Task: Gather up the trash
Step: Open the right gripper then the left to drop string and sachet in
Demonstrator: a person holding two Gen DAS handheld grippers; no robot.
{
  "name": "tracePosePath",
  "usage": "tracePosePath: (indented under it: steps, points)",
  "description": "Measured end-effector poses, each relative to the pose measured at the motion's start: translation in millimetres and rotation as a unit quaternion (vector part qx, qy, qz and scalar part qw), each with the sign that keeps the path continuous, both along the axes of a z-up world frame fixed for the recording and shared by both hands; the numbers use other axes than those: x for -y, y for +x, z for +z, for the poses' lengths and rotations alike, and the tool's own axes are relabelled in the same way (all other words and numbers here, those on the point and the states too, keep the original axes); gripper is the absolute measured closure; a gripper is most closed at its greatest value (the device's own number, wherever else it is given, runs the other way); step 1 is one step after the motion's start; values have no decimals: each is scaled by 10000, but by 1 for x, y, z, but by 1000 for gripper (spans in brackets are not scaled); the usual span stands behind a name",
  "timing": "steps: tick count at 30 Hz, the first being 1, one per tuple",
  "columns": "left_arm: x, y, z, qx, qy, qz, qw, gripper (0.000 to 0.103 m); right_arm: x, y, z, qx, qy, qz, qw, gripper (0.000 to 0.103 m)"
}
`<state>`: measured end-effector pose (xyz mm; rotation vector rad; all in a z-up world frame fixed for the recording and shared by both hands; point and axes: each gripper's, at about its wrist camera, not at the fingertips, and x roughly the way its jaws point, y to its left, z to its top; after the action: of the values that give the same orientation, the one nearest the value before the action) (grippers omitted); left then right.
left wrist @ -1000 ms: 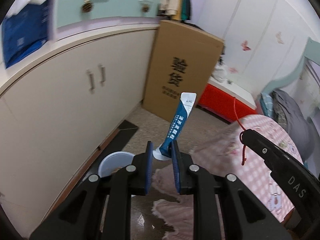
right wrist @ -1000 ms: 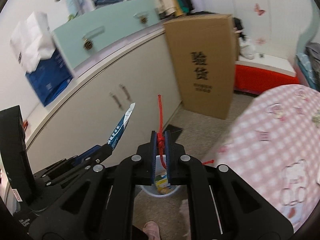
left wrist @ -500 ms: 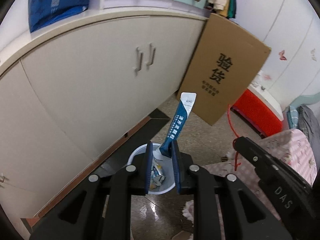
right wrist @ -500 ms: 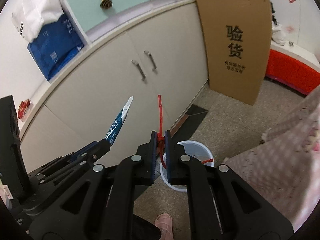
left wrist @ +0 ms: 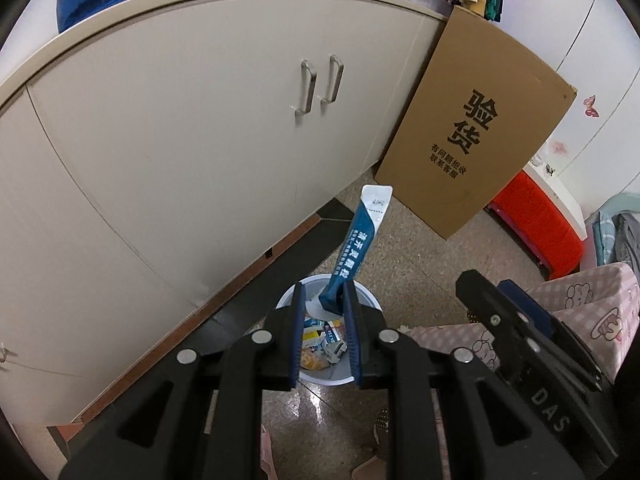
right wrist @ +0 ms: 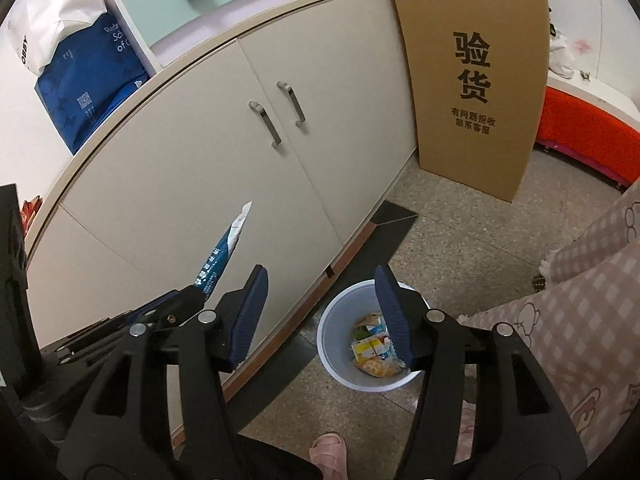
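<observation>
A white waste bin (right wrist: pixel 334 354) stands on the floor by the cabinet, with several wrappers and cartons inside. My left gripper (left wrist: pixel 322 308) hovers over the bin (left wrist: pixel 286 300), shut on the lower end of a blue-and-white sachet (left wrist: pixel 360 248) that sticks up and away. In the right wrist view the sachet (right wrist: pixel 224 252) and the left gripper (right wrist: pixel 180 304) appear at the left. My right gripper (right wrist: pixel 320 280) is above the bin's near left rim. Its jaws are opening and nothing is between them. The right gripper (left wrist: pixel 488 286) also shows at the right of the left wrist view.
A beige two-door cabinet (right wrist: pixel 240 168) runs behind the bin. A tall cardboard box (right wrist: pixel 476 80) leans at its right end, with a red bench (right wrist: pixel 580 136) beyond. A pink checked cloth (right wrist: pixel 576 300) hangs at the right. A pink slipper (right wrist: pixel 330 448) is below.
Both grippers have come down and closer to the bin. The right jaws have opened, and the red string they held is no longer in view. The left still holds the sachet.
</observation>
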<state>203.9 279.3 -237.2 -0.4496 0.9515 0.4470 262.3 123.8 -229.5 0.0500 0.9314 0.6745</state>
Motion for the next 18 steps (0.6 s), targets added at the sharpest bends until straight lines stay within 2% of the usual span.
tracePosePath:
  steps: [18]
  points:
    - [16, 6, 12, 84, 126, -131, 9998, 84, 34, -6, 22, 229, 203, -343, 9989, 41]
